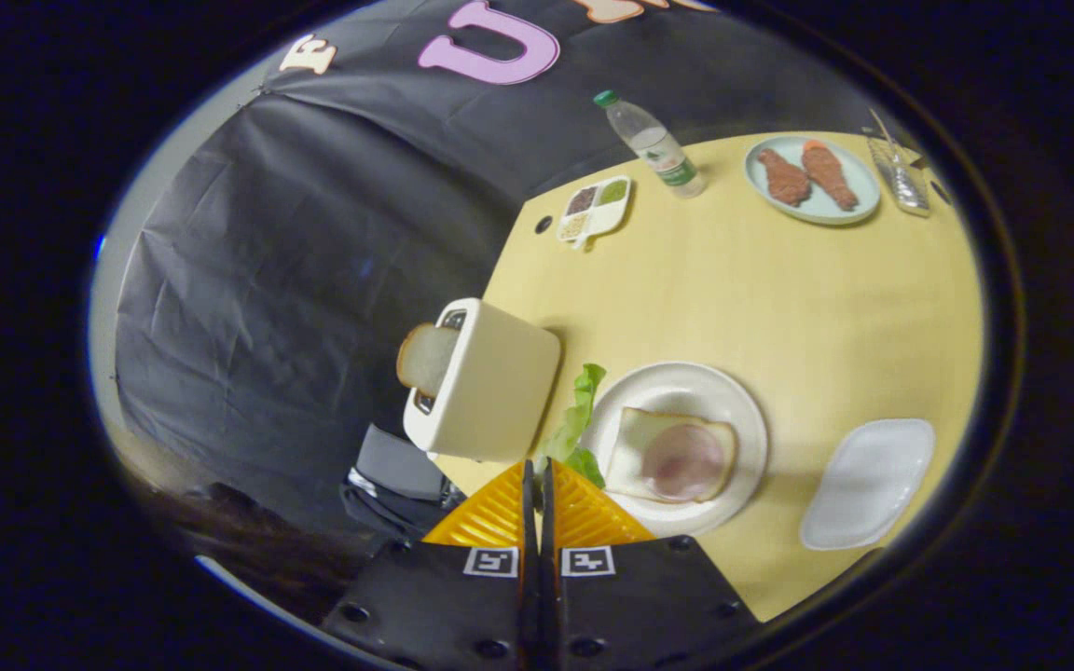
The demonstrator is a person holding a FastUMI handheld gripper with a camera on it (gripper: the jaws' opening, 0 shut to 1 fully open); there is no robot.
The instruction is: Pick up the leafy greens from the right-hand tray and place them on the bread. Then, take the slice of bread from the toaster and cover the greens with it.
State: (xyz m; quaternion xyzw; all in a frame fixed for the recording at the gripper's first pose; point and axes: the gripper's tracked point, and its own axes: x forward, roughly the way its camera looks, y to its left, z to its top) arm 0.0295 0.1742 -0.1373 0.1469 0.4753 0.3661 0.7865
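Gripper view: the gripper [538,466] fingers are pressed together, pinching the ruffled green lettuce leaf [577,419] above the pale yellow wooden table [779,298]. Just beside lies the round white plate [733,401] with the ham-topped bread slice [635,438]. Farther, the cream toaster [490,382] holds a bread slice [425,357] before black cloth walls.

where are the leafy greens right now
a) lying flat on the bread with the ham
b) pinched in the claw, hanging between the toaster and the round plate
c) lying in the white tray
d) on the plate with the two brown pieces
b: the leafy greens rise from the closed tips of the claw, between the toaster and the round plate.
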